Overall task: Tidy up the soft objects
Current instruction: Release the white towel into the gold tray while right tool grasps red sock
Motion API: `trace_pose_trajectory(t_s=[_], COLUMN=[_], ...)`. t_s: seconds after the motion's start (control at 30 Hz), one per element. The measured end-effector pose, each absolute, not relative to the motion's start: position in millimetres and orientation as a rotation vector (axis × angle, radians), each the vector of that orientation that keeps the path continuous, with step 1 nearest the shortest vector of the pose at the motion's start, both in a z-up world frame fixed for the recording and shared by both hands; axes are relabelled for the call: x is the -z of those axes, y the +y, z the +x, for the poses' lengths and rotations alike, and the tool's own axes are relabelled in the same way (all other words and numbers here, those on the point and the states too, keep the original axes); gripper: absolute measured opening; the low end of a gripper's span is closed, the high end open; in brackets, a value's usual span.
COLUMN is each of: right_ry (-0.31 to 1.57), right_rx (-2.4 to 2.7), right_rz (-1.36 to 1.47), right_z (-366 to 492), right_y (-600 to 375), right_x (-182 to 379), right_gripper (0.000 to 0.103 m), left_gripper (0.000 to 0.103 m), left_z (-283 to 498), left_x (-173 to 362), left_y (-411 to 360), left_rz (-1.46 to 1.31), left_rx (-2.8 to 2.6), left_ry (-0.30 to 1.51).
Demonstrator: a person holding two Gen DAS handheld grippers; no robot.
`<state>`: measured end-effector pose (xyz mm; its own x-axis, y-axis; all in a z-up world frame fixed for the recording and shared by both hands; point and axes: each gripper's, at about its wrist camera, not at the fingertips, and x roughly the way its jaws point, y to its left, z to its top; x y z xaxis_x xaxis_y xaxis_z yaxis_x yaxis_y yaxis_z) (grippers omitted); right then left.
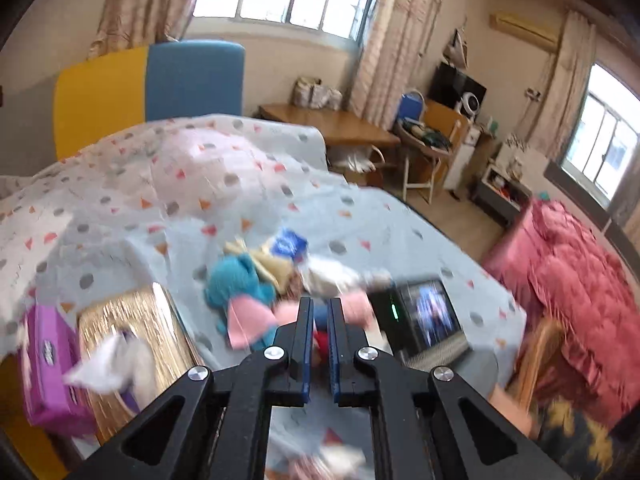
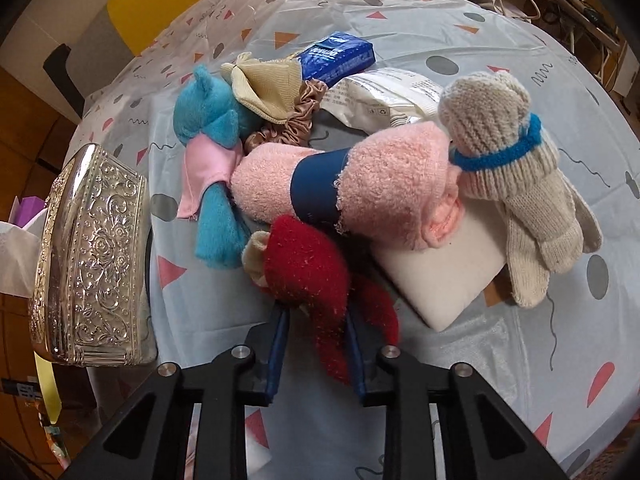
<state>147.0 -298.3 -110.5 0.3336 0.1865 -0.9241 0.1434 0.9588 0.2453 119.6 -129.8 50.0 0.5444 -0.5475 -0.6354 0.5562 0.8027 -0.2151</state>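
A pile of soft things lies on the patterned cloth (image 2: 480, 40): a pink rolled towel (image 2: 392, 184) with a blue band, a blue plush toy (image 2: 208, 120), beige knitted gloves (image 2: 520, 184), a beige cloth (image 2: 268, 88) and a brown scrunchie (image 2: 296, 124). My right gripper (image 2: 316, 314) points down at the pile's near side and is shut on a red fuzzy sock (image 2: 308, 268). My left gripper (image 1: 320, 308) hovers above the pile (image 1: 256, 292), shut, with nothing held between its fingers.
A silver embossed box (image 2: 96, 264) stands left of the pile, with a purple pack (image 1: 48, 364) beside it. A blue tissue pack (image 2: 336, 60), a white packet (image 2: 384, 96) and a white foam block (image 2: 448, 272) lie among the soft things. A pink quilt (image 1: 580, 280) lies off to the right.
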Motion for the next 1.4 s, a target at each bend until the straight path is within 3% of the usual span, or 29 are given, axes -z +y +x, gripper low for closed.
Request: trace_pose_trajectory(t_s=[0.3,0.53,0.67,0.7,0.83,0.87,0.9,1.07,1.4], right_ry=[1.235,1.237,1.236,1.236,1.236,1.235,1.235,1.234,1.233], right_rx=[-0.033,-0.04,-0.039,-0.039,-0.039,-0.038,-0.038,-0.034,-0.033], right_rz=[0.303,0.302,0.297,0.296,0.283,0.281,0.28,0.271,0.24], right_z=[147,144,143,143,141,141,141,140,139], right_y=[-294,-302,-301,-301,-298,-298,-296,-295,-289], right_x=[113,112,111,111,110,110,111,111,112], right_gripper=[0.026,0.026,0.026,0.026,0.026,0.026,0.026,0.022,0.022], left_gripper=[0.002,0.007,0.06,0.063,0.061,0.054,0.032,0.026,0.027], left_z=[113,37,13,12,21,25,28,19,76], left_x=[-57,7,55,67,105,111,116,97,-16], left_y=[-117,-116,-110,-108,-105,-106,-107,-107,-103], left_rz=[0.057,0.278,0.363,0.372,0.379,0.367,0.366,0.333,0.073], left_rx=[0.711,0.846,0.83,0.817,0.744,0.746,0.74,0.782,0.818], left_ry=[0.761,0.86,0.93,0.946,1.019,1.041,1.056,0.993,0.862])
